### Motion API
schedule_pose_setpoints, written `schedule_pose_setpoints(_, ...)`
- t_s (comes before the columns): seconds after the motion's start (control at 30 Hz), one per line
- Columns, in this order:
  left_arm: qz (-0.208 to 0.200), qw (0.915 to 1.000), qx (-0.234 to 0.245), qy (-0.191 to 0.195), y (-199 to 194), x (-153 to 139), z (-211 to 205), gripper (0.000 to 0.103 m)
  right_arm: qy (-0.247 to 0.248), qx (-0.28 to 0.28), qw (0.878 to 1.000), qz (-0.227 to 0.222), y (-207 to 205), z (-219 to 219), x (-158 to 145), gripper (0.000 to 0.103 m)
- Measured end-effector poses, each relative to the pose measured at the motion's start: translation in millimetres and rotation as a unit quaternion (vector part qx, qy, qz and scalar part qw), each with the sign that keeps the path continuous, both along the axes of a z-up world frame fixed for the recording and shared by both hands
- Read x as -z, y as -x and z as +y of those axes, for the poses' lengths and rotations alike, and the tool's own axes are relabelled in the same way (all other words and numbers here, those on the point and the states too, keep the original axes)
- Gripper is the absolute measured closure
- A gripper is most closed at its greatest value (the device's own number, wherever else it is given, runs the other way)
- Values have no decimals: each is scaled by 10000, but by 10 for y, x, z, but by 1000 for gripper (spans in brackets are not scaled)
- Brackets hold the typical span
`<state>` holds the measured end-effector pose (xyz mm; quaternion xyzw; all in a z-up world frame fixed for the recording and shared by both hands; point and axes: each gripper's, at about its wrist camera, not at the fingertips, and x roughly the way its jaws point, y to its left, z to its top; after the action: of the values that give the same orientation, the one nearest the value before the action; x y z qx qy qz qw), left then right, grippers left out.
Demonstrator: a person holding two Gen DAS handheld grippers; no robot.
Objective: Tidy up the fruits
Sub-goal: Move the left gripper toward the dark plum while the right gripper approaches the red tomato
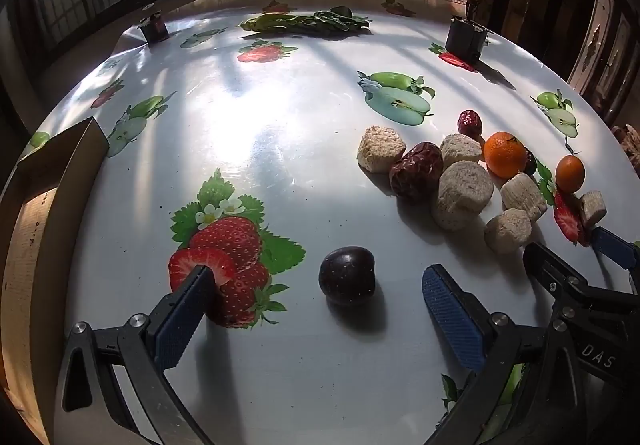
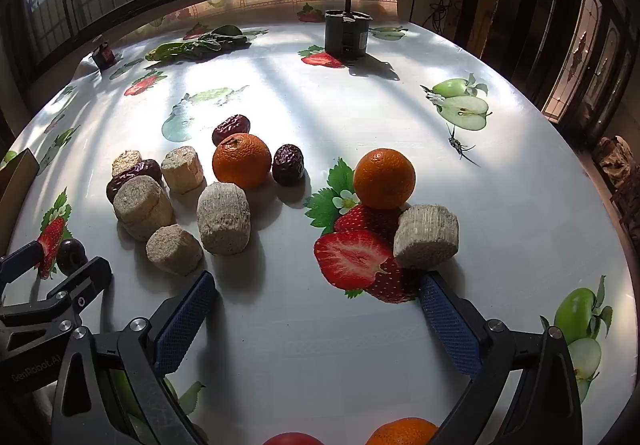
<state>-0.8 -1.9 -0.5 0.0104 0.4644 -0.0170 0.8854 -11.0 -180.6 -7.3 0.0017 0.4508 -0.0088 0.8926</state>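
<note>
1. A dark plum (image 1: pixel 347 276) sits on the worktop (image 1: pixel 280 133) dead ahead of the left tongs (image 1: pixel 320 309), spread wide with nothing between them; the round fruit offers no long axis.
2. The right tongs (image 2: pixel 316 309), also apart and empty, face a pale cut chunk (image 2: pixel 426 237) just off the right-hand tip, an orange (image 2: pixel 384 178) behind it.
3. The left tongs are far nearer the plum (it shows only at the right view's left edge).
4. A wooden box (image 1: pixel 36 205) at left is cropped, its inside unseen.
</note>
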Motion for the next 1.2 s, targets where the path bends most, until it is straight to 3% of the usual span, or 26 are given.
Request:
schedule_pose_setpoints(0.23,80,9999,132,-4,34,-2,24,0,-3,-2,10000,0,-1,-1,0,1)
schedule_pose_setpoints(0.4,23,10000,-55,-3,104,4,23,0,-2,-3,10000,-1,0,-1,0,1)
schedule_pose_setpoints(0.77,318,9995,-2,90,162,-74,90,0,-5,-5,10000,2,1,-3,-1,1)
schedule_pose_setpoints(1.0,-819,9964,-109,182,609,-722,370,0,-32,-112,9998,141,47,-22,-16,1)
schedule_pose_setpoints(1.2,-1549,9834,-844,432,908,-1215,1006,0,-12,-197,9996,217,101,-32,-9,1)
